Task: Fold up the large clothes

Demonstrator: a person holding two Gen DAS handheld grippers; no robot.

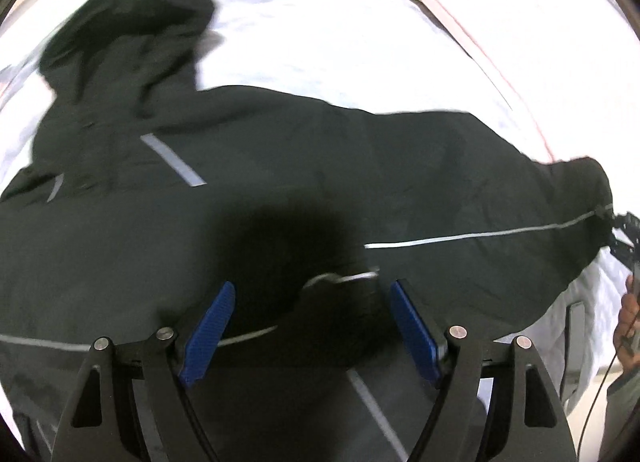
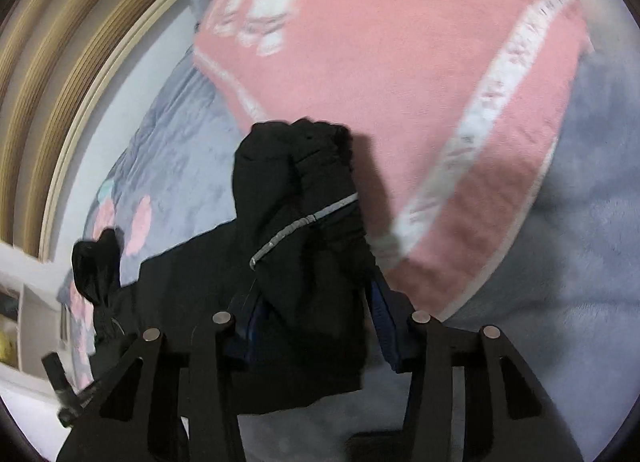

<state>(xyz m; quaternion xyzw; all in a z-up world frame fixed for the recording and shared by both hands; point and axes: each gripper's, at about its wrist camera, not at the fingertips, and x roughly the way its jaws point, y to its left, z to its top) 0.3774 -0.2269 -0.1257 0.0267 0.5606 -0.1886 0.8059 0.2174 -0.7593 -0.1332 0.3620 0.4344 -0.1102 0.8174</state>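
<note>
A black jacket [image 1: 280, 150] with grey reflective stripes lies spread on a pale bedspread [image 1: 320, 34], its hood [image 1: 132, 30] at the upper left. My left gripper [image 1: 312, 294] hovers open just over the jacket's body; both blue pads [image 1: 212, 322] are bare, and a dark fold of fabric lies below the gap. At the far right edge of the left wrist view my right gripper [image 1: 624, 230] holds the sleeve end. In the right wrist view the bunched black sleeve [image 2: 296, 182] fills my right gripper [image 2: 312, 294], which is shut on it, and hides most of the pads.
A pink and white blanket [image 2: 400, 82] lies on the grey-blue bedspread [image 2: 568, 302] just beyond the sleeve. Wooden slats [image 2: 60, 82] run along the left. A person's hand [image 1: 630, 310] shows at the right edge of the left wrist view.
</note>
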